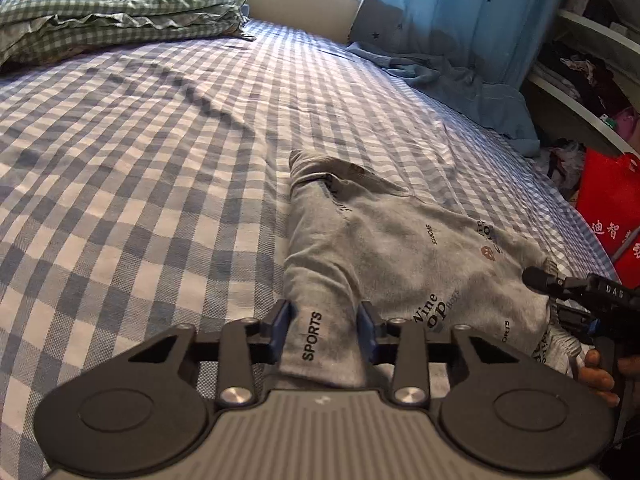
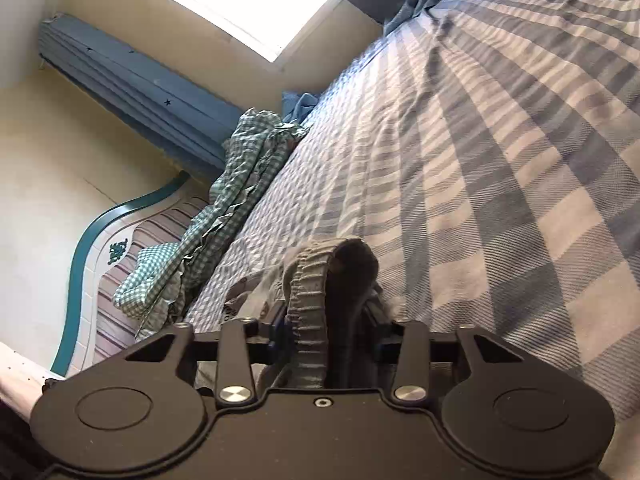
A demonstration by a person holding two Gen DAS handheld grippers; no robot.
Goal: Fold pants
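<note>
Grey printed pants (image 1: 404, 256) lie on the blue checked bed sheet (image 1: 140, 160), with one leg end reaching toward me. My left gripper (image 1: 325, 330) sits around that leg end, printed "SPORTS", and its blue fingers (image 1: 282, 330) stand on either side of the cloth with a gap. My right gripper (image 1: 536, 278) shows at the right edge on the pants' waist end. In the right wrist view my right gripper (image 2: 328, 320) is shut on the ribbed elastic waistband (image 2: 310, 300), which is bunched between its fingers.
A green checked quilt (image 1: 120, 4) is piled at the far left of the bed. A blue curtain (image 1: 460, 8) and blue cloth (image 1: 472, 80) lie at the far right. Shelves (image 1: 592, 64) and a red bag (image 1: 612, 208) stand beside the bed's right edge.
</note>
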